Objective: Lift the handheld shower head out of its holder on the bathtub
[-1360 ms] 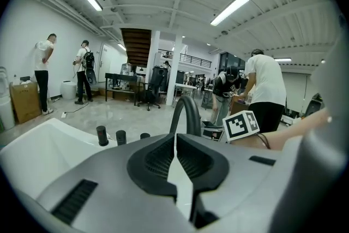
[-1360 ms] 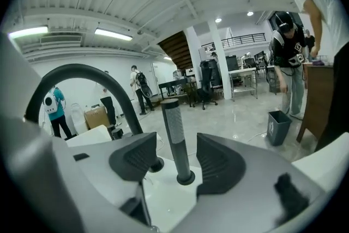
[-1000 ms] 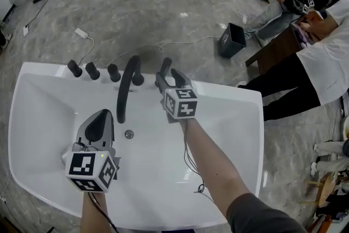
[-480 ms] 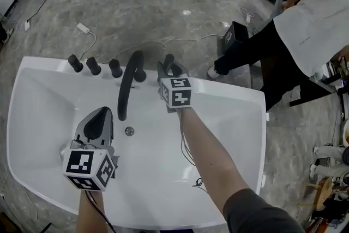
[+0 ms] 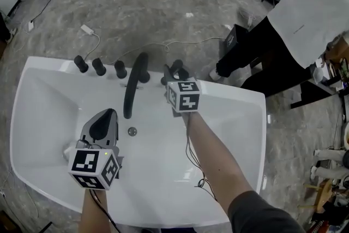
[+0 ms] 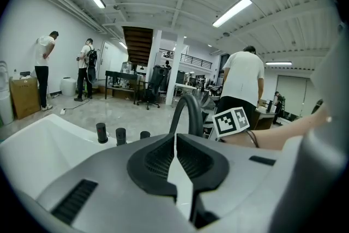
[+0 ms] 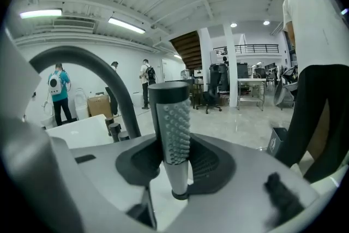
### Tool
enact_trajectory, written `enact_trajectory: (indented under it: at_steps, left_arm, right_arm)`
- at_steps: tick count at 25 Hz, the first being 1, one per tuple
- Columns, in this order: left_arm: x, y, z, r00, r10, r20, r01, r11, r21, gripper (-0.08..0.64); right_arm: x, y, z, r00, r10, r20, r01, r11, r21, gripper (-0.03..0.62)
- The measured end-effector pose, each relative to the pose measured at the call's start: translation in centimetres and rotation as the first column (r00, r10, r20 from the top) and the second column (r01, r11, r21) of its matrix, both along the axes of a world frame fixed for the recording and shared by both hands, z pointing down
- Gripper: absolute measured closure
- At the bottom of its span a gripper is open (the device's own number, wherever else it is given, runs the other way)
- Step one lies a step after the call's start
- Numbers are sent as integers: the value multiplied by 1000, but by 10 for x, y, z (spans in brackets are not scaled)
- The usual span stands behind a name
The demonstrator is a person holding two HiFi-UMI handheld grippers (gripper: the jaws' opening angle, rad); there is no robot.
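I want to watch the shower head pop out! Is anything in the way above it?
Nothing visible is. The right gripper has just been closing its fingers and now squeezes the shower head between them. Above it there is only open air. The curved faucet stands beside it, apart, not over it.

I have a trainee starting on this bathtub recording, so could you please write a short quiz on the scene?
1. What stands between the jaws of the right hand-held gripper?
2. In the head view, how many knobs stand left of the spout? A two, B three, C five.
3. True or false: the left hand-held gripper grips the spout.
Key: 1. The shower head; the jaws have just been closing on it. 2. B. 3. False: its jaws are together, empty.
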State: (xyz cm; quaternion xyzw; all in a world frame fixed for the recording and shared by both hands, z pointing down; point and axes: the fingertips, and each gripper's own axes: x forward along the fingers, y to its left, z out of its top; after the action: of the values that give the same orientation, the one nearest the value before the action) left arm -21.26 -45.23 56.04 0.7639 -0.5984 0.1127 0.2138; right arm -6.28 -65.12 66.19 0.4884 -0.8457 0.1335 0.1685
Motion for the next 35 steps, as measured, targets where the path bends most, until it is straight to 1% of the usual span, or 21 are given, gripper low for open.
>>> enact_trajectory:
  at_steps: [10,15,19,26,30,35]
  left_arm:
    - [15,14,-29,1000,24,7,-24,999,21,537]
    - [33,40,-49,999,45,-9,-44,999,26,537]
    - [41,66,-64,999,49,-11,-49,998,30,537]
    - [46,108,-93,998,67,-13,-66,996,68,537]
    - [55,132,-110,995,100,-18,-98,991,89,537]
    - [47,174,-128,993,116,-12,-114,988,101,537]
  right_arm:
    - [11,37,-94,998,-67,21,64,991,117,456]
    - [17,68,-145,995,-94,23,88,978,190,456]
    - [18,99,-178,994,-111,24,103,968,227,456]
    - [19,155,-222,992,-110,55,92,961,262,456]
    - [30,191,-244,995,-78,62,58,958,279,456]
    - [35,245,-258,995,-39,95,11,961,276,456]
